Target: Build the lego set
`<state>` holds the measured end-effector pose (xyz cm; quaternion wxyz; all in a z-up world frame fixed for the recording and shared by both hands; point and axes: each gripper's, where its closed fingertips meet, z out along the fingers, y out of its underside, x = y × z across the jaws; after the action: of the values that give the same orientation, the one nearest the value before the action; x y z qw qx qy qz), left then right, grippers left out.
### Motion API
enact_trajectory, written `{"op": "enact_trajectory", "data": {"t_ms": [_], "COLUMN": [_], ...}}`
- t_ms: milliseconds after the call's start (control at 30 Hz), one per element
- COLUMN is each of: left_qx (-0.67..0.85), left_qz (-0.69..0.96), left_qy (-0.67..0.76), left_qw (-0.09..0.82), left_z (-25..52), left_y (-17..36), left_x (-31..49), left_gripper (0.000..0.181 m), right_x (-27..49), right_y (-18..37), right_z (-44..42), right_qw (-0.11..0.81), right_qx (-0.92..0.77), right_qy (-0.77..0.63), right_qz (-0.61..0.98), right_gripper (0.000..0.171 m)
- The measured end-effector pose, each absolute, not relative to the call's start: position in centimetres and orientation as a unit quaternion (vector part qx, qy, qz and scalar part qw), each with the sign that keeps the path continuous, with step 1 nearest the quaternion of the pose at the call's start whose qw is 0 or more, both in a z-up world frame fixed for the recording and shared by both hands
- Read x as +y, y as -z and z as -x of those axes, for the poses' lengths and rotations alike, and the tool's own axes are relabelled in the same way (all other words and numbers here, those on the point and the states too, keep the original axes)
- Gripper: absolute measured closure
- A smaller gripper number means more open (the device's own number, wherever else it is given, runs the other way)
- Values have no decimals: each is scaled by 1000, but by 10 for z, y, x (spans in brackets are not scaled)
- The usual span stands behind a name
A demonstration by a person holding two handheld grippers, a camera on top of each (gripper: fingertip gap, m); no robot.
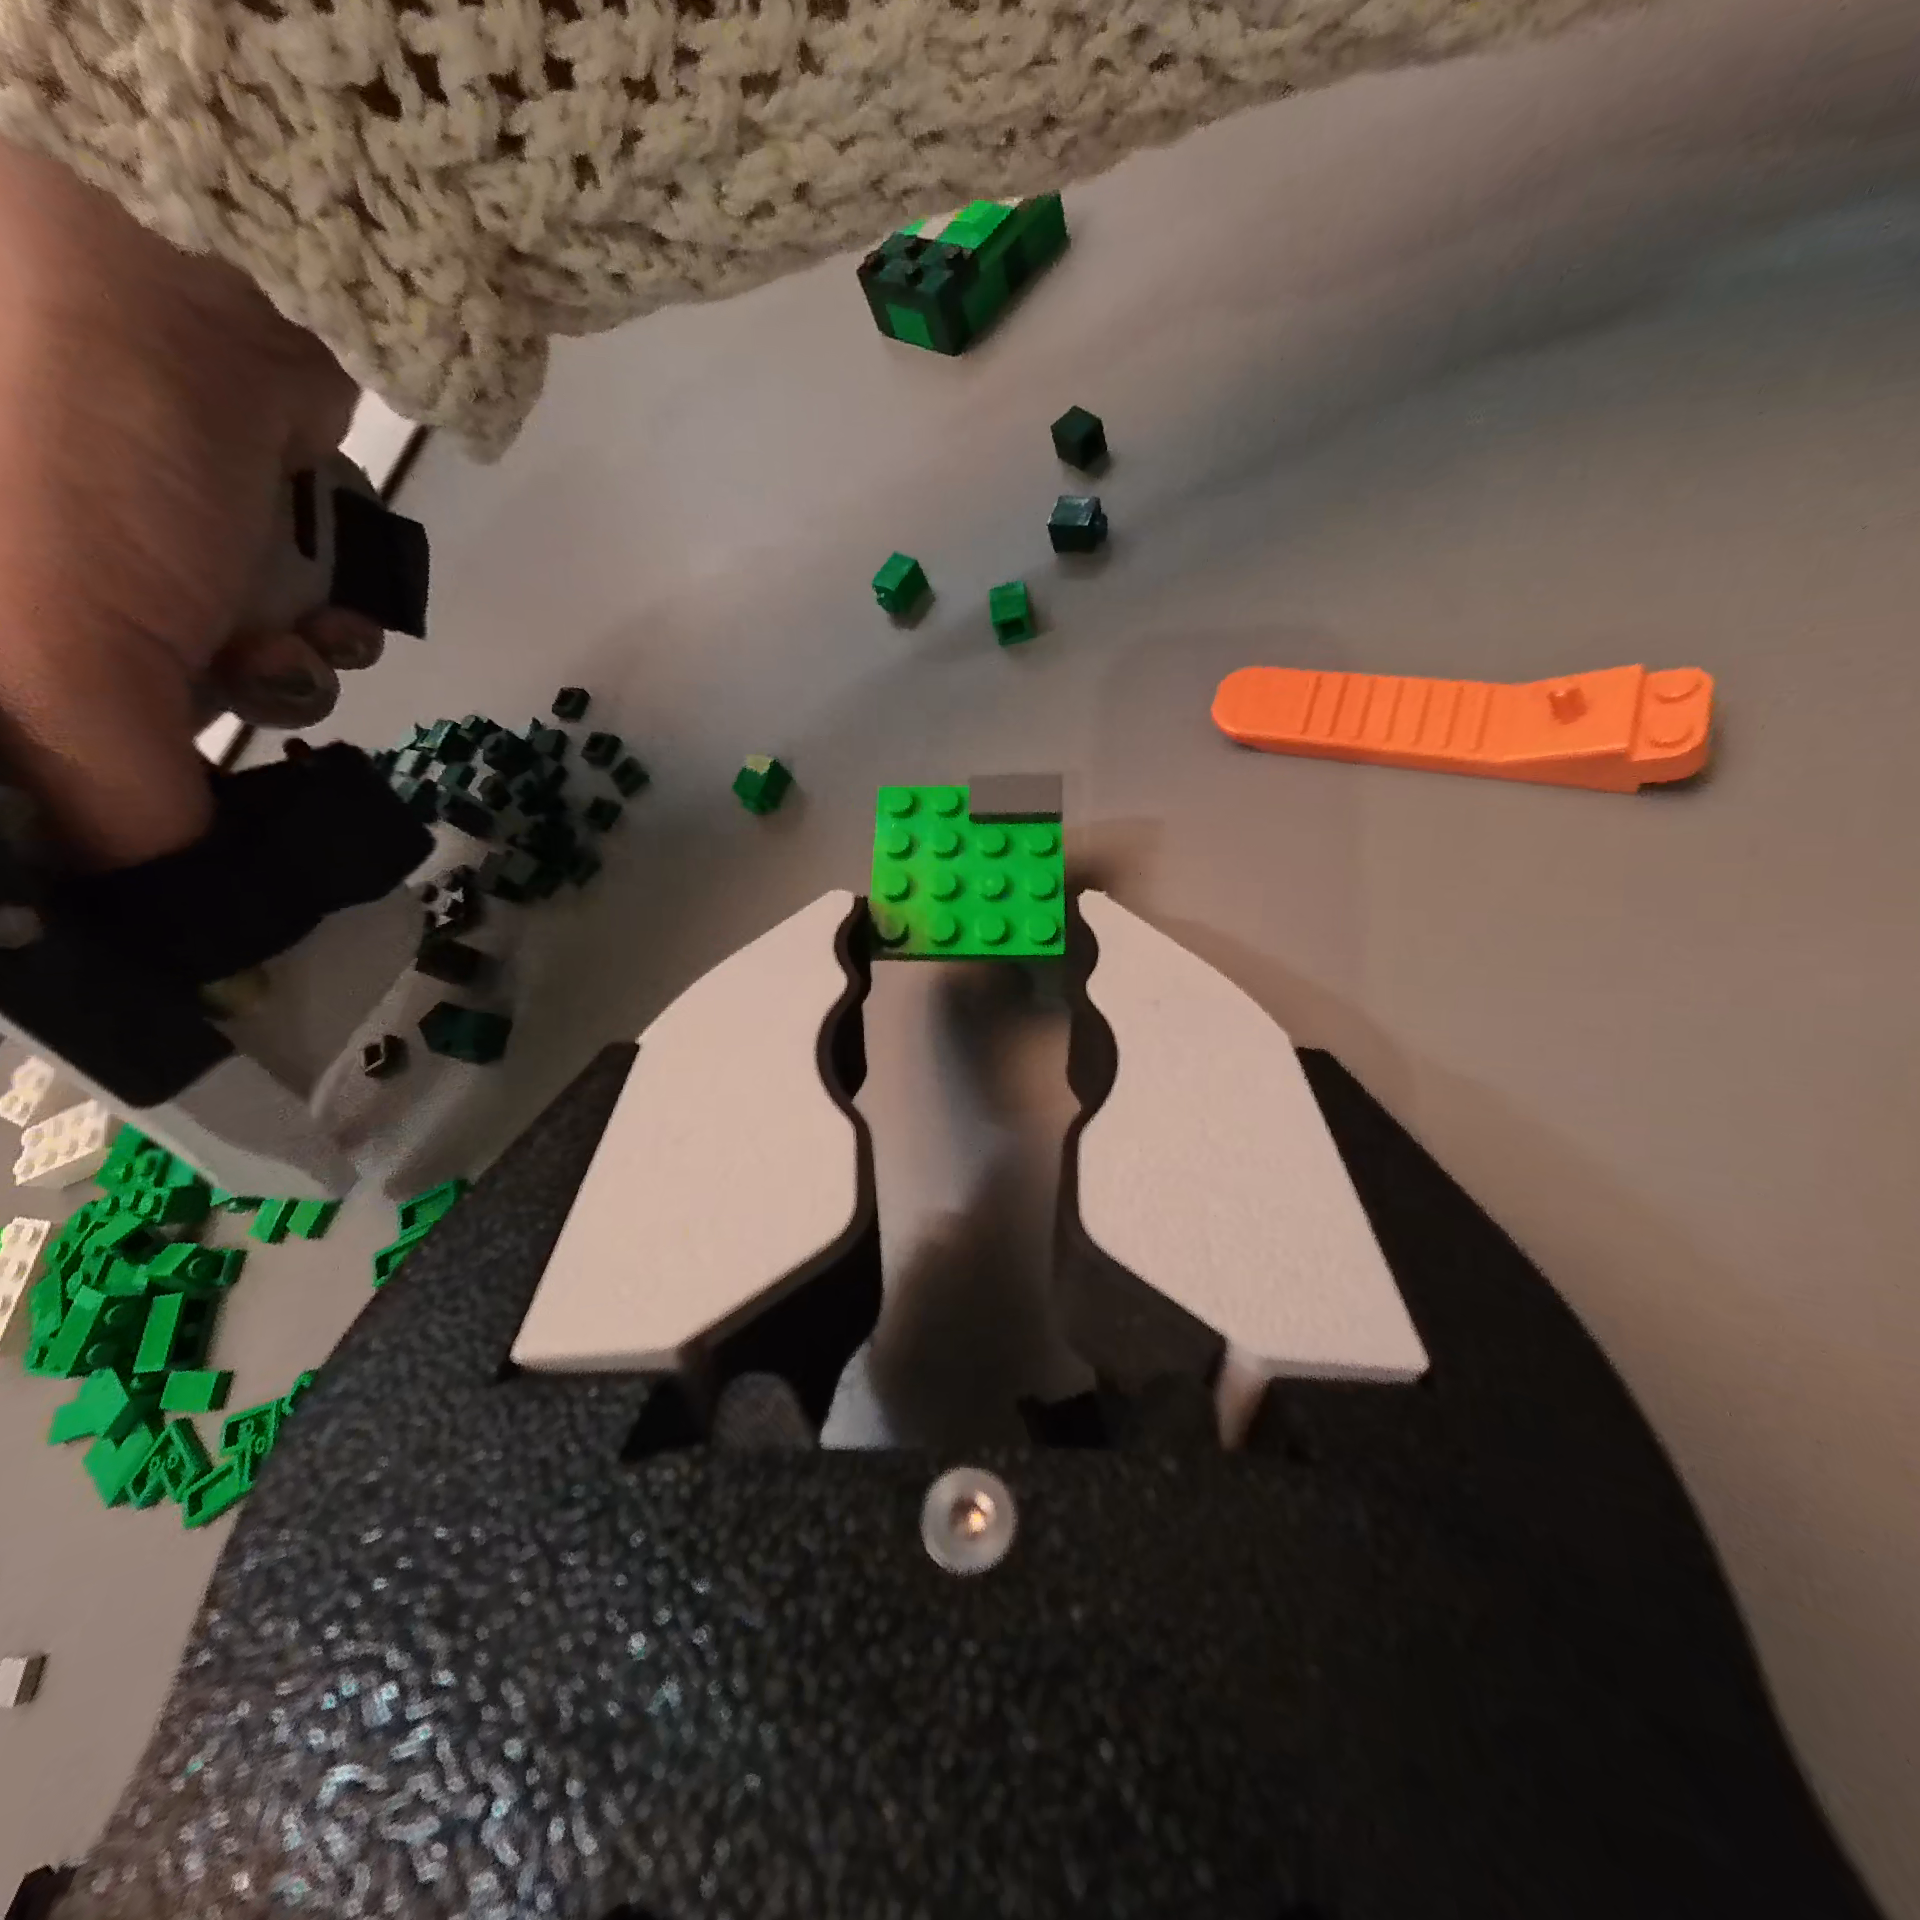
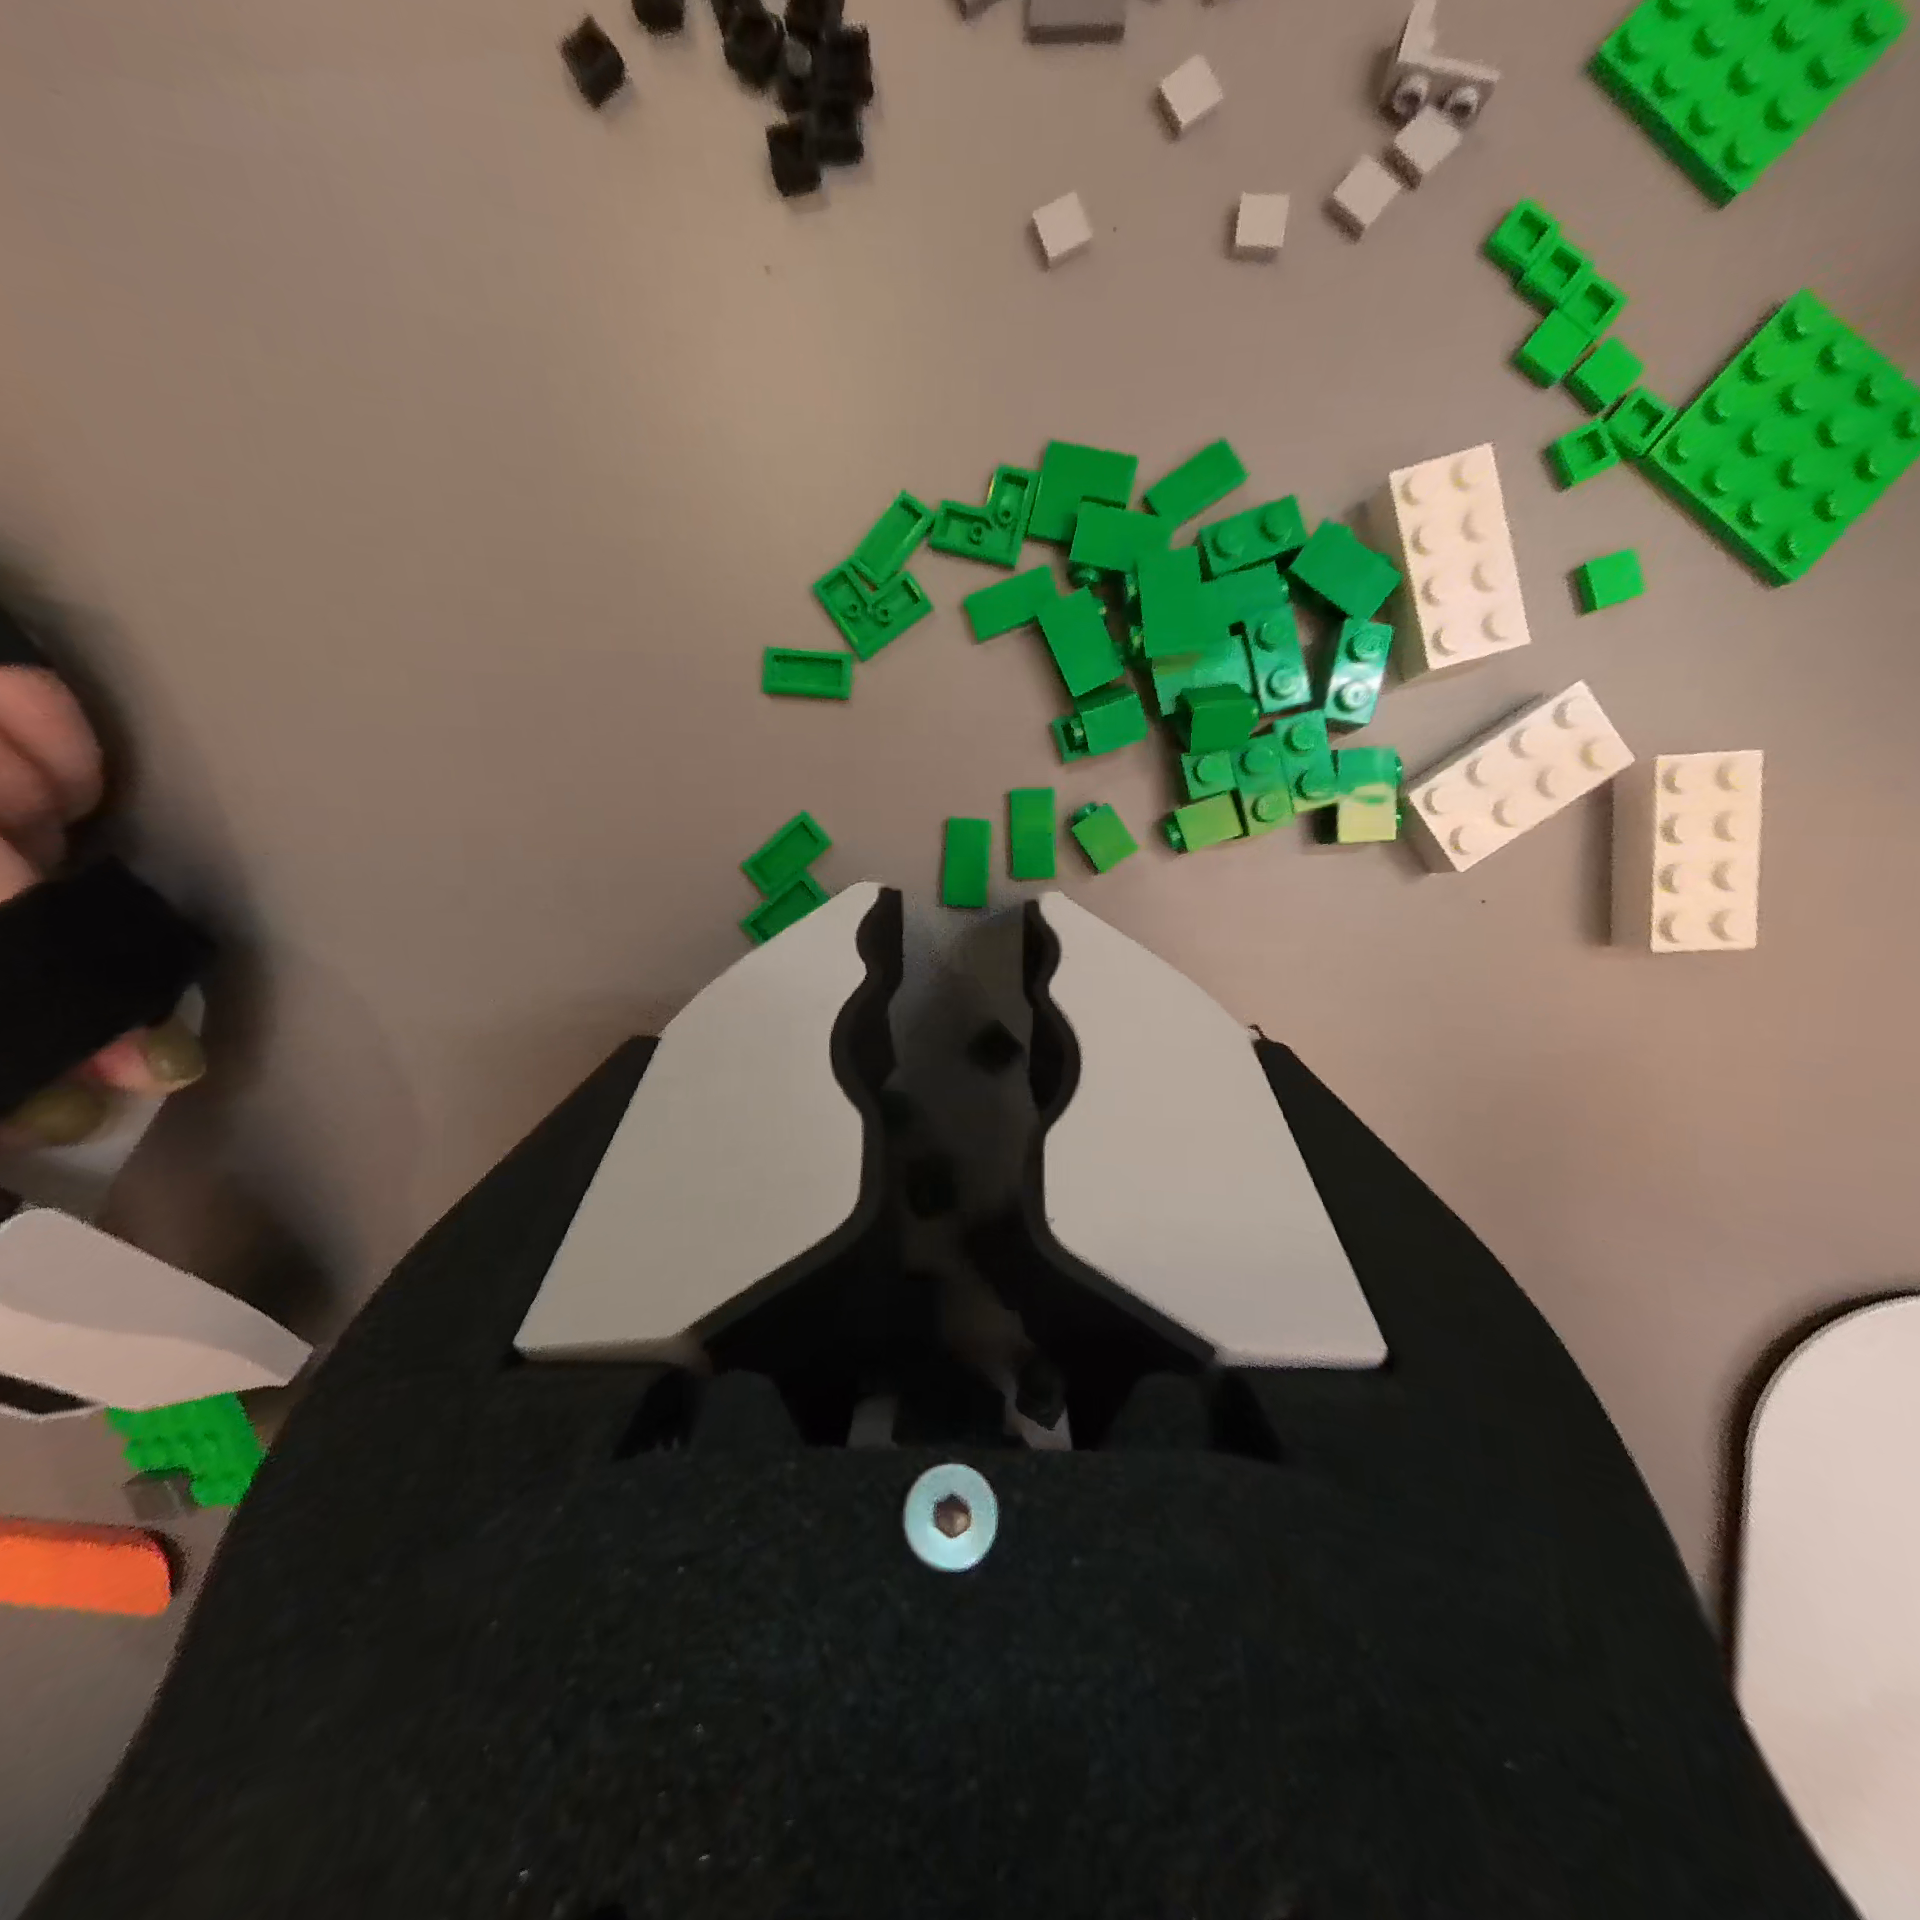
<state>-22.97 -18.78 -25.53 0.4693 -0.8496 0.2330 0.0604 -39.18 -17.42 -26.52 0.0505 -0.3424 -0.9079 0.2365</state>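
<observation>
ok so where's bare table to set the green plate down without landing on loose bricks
Bare table lies to the right of the green plate, below the orange separator tool. In the right wrist view the stretch left of the green pile is also open. It is crowded around that pile and the white bricks.

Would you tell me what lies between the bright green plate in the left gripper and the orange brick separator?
Only bare grey table: in the left wrist view nothing sits between the green plate and the orange separator.

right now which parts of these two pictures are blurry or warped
Left wrist view: the hand and knit sleeve smear with motion, the table edge bows from the wide lens, the bright green plate stays sharp. Right wrist view: the far-left hand is blurred.
</observation>
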Motion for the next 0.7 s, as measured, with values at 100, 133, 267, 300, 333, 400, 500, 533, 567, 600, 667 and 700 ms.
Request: {"op": "enact_trajectory", "data": {"t_ms": [100, 133, 267, 300, 333, 400, 500, 533, 567, 600, 667, 700], "left_qx": [233, 232, 232, 232, 232, 232, 227, 222, 212, 200, 168, 152], "left_qz": [849, 849, 849, 849, 849, 849, 849, 849, 850, 851, 854, 855], "left_qy": [-60, -60, -59, -59, -59, -59, -60, -60, -61, -61, -63, -64], "left_qw": [470, 470, 471, 471, 470, 471, 474, 476, 478, 481, 488, 492], "left_z": [230, 230, 230, 230, 230, 230, 231, 232, 234, 237, 244, 248], "left_y": [255, 255, 255, 255, 255, 255, 253, 253, 252, 250, 247, 245], "left_x": [-188, -188, -188, -188, -188, -188, -188, -188, -187, -187, -186, -186], "left_gripper": [146, 146, 146, 146, 146, 146, 146, 146, 146, 146, 146, 146], "right_x": [-174, -175, -175, -176, -176, -177, -175, -173, -170, -167, -160, -158], "right_y": [268, 269, 269, 269, 269, 269, 259, 252, 244, 236, 221, 214], "right_z": [395, 395, 397, 397, 397, 394, 386, 381, 375, 368, 347, 335], "right_qw": [69, 68, 67, 68, 69, 69, 72, 78, 88, 99, 120, 128], "right_qx": [-913, -912, -910, -911, -911, -911, -897, -890, -881, -870, -843, -829], "right_qy": [-222, -219, -215, -214, -213, -217, -243, -255, -265, -274, -293, -301], "right_qz": [336, 341, 347, 346, 346, 345, 362, 370, 381, 397, 434, 454], "right_gripper": [151, 151, 161, 163, 164, 164, 164, 164, 164, 164, 164, 164]}}
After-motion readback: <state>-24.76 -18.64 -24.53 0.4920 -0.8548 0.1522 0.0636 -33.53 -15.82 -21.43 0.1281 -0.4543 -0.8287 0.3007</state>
